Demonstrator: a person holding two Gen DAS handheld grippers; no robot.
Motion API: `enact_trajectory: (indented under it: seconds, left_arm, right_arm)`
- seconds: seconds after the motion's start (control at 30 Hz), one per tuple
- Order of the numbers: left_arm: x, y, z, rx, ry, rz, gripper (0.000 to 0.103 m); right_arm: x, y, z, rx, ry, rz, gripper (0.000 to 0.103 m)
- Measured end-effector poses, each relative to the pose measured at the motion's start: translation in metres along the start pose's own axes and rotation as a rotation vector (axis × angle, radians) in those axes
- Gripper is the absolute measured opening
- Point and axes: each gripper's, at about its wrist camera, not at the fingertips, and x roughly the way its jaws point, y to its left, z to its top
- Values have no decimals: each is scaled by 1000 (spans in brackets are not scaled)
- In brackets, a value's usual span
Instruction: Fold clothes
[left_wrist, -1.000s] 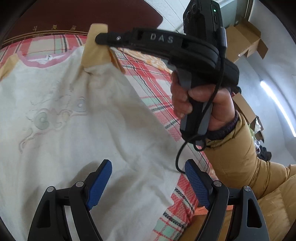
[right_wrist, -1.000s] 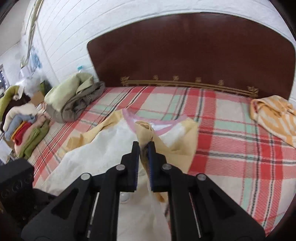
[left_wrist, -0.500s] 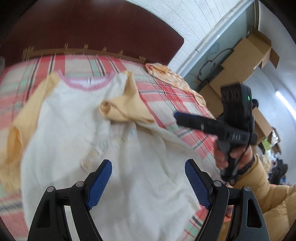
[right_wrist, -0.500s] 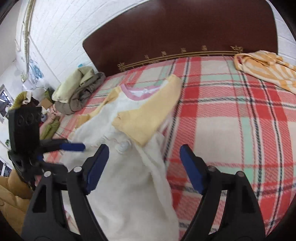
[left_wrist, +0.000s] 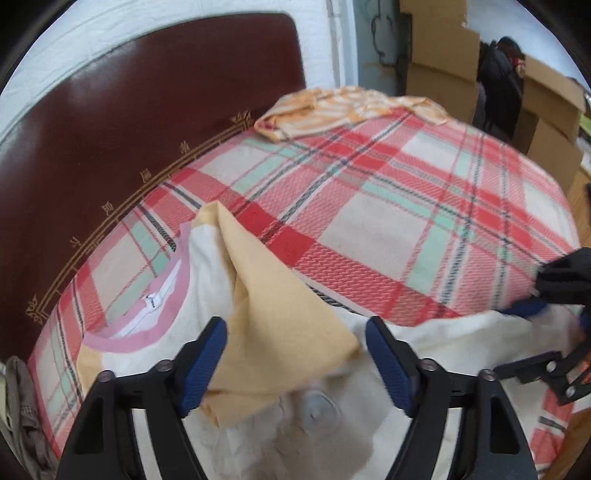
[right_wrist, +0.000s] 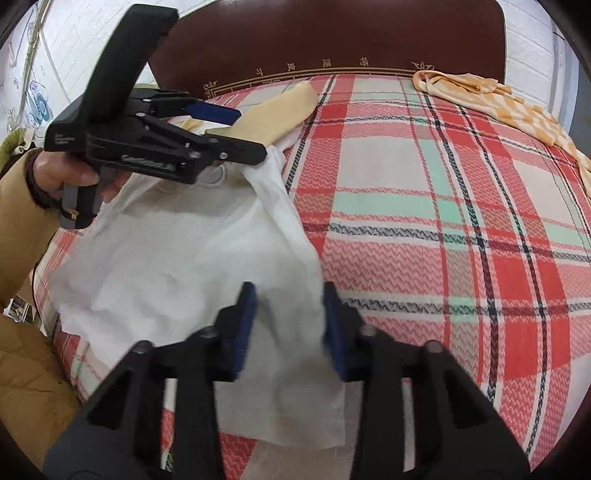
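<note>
A white shirt (right_wrist: 177, 258) with yellow sleeves and a pink collar (left_wrist: 147, 332) lies on the plaid bed. Its right yellow sleeve (left_wrist: 273, 317) is folded in over the chest. My left gripper (left_wrist: 295, 354) is open, its jaws either side of that sleeve, just above it; it also shows in the right wrist view (right_wrist: 221, 122). My right gripper (right_wrist: 290, 325) is partly open, its jaws straddling the shirt's lower right edge; it shows at the right edge of the left wrist view (left_wrist: 532, 310).
The red, green and cream plaid blanket (right_wrist: 443, 221) covers the bed in front of a dark brown headboard (left_wrist: 110, 129). An orange-striped garment (right_wrist: 491, 99) lies at the far right corner. Cardboard boxes (left_wrist: 535, 103) stand beyond the bed.
My right gripper let go of the yellow sleeve, which now lies folded over the chest, and moved down to the shirt's lower right edge. My left gripper moved up over the sleeve.
</note>
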Motion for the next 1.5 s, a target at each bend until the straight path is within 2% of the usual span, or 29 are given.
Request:
enact_trajectory:
  seconds: [0.03,0.07,0.13,0.17,0.3,0.43,0.53,0.63,0.73,0.8,0.9,1.0,1.1,1.23,1.33,1.4,1.43,1.5]
  left_arm:
    - [7,3,2,-9,21,0,44]
    - [12,8,3,-23,33,0,30]
    - [12,20,5,-69,30,-5,22]
    - [12,27,7,-96,26,-8,14]
    - [9,63,12,-227,8,-34,12]
    - [13,81,11,-271,17,-15,12]
    - [17,92,7,-334,18,-24,12]
    - [20,103,2,-394,19,-32,13]
    - [21,109,-4,-419,14,-28,18]
    - [17,114,-10,-451,4,-37,34]
    - [0,119,-21,-467,-43,-38,40]
    - [-24,123,-36,-477,-91,-41,55]
    - [-53,128,-59,-504,-152,-54,65]
    - [-93,138,-104,-559,-219,-53,74]
    - [-117,142,-145,-598,-217,-16,78]
    - [-123,143,-171,-628,-187,6,80]
    - [-125,142,-184,-650,-174,0,80]
    - [-126,139,-208,-699,-157,-8,80]
  right_arm:
    - [-2,-2,1,14,1,7,13]
    - [-3,-4,2,29,1,16,11]
    - [-12,0,4,30,-25,22,9]
    - [-18,4,6,20,-37,32,9]
    - [-21,36,16,-29,-52,121,9]
    - [-4,76,20,-103,-11,197,9]
    - [20,105,15,-172,51,201,9]
    - [34,121,7,-218,95,166,10]
    - [33,124,5,-234,111,189,12]
    - [27,123,5,-253,116,223,12]
    - [7,115,11,-267,84,300,12]
    - [-11,95,26,-209,11,354,12]
    - [-6,79,42,-149,-21,293,12]
    - [28,75,49,-124,56,245,12]
    - [53,83,48,-158,143,217,12]
    - [54,87,49,-166,152,228,13]
    - [53,87,53,-172,141,235,17]
    - [47,90,60,-181,105,250,58]
